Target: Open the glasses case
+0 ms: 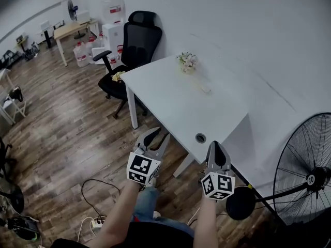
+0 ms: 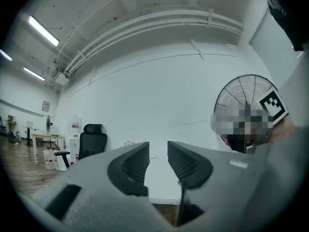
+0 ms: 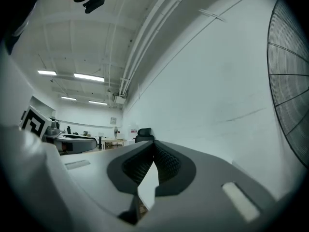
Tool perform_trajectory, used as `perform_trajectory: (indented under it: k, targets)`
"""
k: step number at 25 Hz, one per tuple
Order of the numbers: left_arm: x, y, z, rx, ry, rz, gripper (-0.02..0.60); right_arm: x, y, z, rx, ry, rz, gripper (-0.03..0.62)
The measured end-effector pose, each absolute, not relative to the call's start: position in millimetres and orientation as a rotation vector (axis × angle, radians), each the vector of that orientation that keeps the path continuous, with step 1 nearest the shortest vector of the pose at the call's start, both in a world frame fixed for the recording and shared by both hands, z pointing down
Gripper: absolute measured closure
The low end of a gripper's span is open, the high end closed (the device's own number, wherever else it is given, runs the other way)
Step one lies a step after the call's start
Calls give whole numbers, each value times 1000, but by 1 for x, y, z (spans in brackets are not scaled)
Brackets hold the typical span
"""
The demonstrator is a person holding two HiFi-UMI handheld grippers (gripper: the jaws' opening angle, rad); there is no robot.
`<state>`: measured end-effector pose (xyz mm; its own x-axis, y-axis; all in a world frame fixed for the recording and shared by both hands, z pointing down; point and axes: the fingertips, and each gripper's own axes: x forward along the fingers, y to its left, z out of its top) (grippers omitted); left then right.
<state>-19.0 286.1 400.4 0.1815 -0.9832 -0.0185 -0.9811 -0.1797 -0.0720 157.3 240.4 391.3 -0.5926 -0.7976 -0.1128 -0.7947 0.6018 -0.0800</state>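
Observation:
A white table [image 1: 176,105] stands ahead of me. On it, beside a small bunch of flowers [image 1: 187,62], lies a small pale object [image 1: 205,90], too small to tell whether it is the glasses case. My left gripper [image 1: 156,137] is held in the air short of the table's near edge, open with nothing between its fingers; in the left gripper view the left gripper [image 2: 158,151] shows a clear gap with the table top behind. My right gripper [image 1: 216,145] hovers at the table's near corner, shut and empty; the right gripper [image 3: 153,147] has its tips touching.
A black office chair [image 1: 132,45] stands at the table's far left end. A big standing fan [image 1: 305,174] is close on my right. A cable hole [image 1: 200,137] sits near the table's front edge. Cables and a power strip [image 1: 95,222] lie on the wooden floor.

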Motion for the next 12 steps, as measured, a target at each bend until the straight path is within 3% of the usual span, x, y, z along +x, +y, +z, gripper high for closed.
perform_trajectory:
  k: [12]
  targets:
    - [-38,196,405,-2387,1908,-9,453,146,157,399,-1398,2650,-10,585]
